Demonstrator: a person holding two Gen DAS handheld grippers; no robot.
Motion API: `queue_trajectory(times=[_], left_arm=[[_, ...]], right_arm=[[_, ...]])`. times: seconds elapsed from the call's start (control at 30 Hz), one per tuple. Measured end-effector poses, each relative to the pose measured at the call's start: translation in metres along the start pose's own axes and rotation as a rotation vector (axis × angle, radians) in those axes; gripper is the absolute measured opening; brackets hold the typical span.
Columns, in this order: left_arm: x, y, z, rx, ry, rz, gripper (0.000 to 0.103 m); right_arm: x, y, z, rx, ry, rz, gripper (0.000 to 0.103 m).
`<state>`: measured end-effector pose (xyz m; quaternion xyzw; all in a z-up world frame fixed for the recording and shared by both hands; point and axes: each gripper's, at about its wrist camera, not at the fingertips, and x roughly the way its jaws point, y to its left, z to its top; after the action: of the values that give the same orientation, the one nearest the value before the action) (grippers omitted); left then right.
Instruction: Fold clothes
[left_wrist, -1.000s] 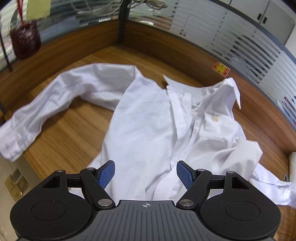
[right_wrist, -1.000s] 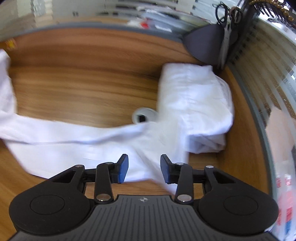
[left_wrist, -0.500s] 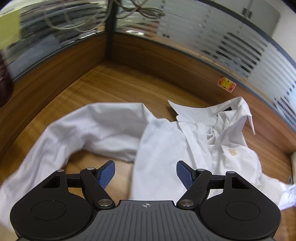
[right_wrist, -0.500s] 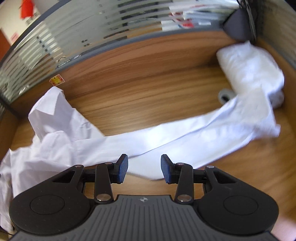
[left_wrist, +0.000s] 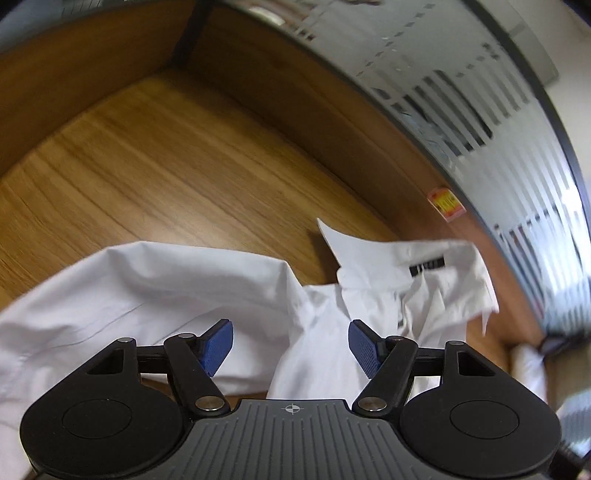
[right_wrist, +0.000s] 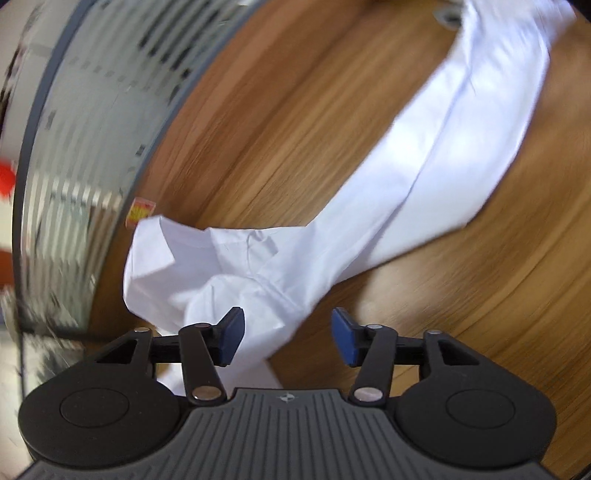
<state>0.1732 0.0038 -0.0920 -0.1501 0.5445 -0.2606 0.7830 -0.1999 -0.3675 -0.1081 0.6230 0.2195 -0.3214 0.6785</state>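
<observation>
A white dress shirt (left_wrist: 207, 288) lies crumpled on the wooden desk (left_wrist: 155, 162). Its collar (left_wrist: 399, 254) points toward the back wall. In the left wrist view my left gripper (left_wrist: 291, 345) hovers open above the shirt's shoulder, blue pads wide apart, holding nothing. In the right wrist view the shirt (right_wrist: 236, 273) shows its collar at the left, and one long sleeve (right_wrist: 465, 122) runs up to the right. My right gripper (right_wrist: 287, 338) is open just over the shirt's edge and the bare wood, nothing between its pads.
A striped glass partition (left_wrist: 498, 110) with a wooden base curves around the desk; a small orange sticker (left_wrist: 446, 204) sits on that base. A round cable grommet (right_wrist: 448, 15) lies by the sleeve's far end. Bare desk (right_wrist: 480, 295) stretches right of the shirt.
Both grippers swung toward the collar end of the shirt. The right view turned away from the folded white pile, and its jaws opened wider. The left gripper stayed open.
</observation>
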Motion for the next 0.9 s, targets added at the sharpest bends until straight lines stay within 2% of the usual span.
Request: queue_trajectory(times=[0.17, 0.3, 0.43, 0.47, 0.5, 0.53, 0.57, 0.6, 0.63, 0.77, 0.9], left_arm=[[0.025, 0.010, 0.012, -0.119, 0.037, -0.047, 0.071], [0.034, 0.013, 0.010, -0.156, 0.038, -0.037, 0.071], [0.041, 0.015, 0.009, -0.204, 0.027, -0.036, 0.071], [0.042, 0.015, 0.010, -0.207, 0.023, -0.025, 0.071], [0.044, 0.015, 0.010, -0.209, 0.020, -0.014, 0.069], [0.045, 0.015, 0.010, -0.208, 0.015, -0.013, 0.056], [0.044, 0.012, 0.012, -0.186, 0.007, -0.010, 0.034], [0.044, 0.009, 0.013, -0.162, -0.001, -0.007, 0.026], [0.043, 0.006, 0.015, -0.138, -0.010, -0.004, 0.017], [0.030, -0.012, 0.024, -0.002, -0.096, 0.078, 0.008], [0.018, -0.014, 0.043, 0.014, -0.183, 0.110, 0.007]], right_arm=[[0.029, -0.012, -0.004, 0.191, 0.031, 0.050, 0.070], [0.057, -0.025, -0.010, 0.347, 0.066, 0.082, 0.071], [0.082, -0.030, -0.014, 0.432, 0.080, 0.109, 0.069], [0.087, -0.031, -0.014, 0.450, 0.082, 0.119, 0.062], [0.091, -0.031, -0.014, 0.458, 0.079, 0.148, 0.049], [0.094, -0.029, -0.013, 0.452, 0.084, 0.165, 0.044], [0.095, -0.026, -0.011, 0.429, 0.084, 0.160, 0.031], [0.093, -0.023, -0.008, 0.390, 0.081, 0.151, 0.014], [0.091, -0.019, -0.004, 0.351, 0.077, 0.141, 0.010], [0.072, 0.004, 0.024, 0.123, 0.018, 0.042, 0.006], [0.048, 0.025, 0.061, -0.097, -0.065, -0.074, 0.005]])
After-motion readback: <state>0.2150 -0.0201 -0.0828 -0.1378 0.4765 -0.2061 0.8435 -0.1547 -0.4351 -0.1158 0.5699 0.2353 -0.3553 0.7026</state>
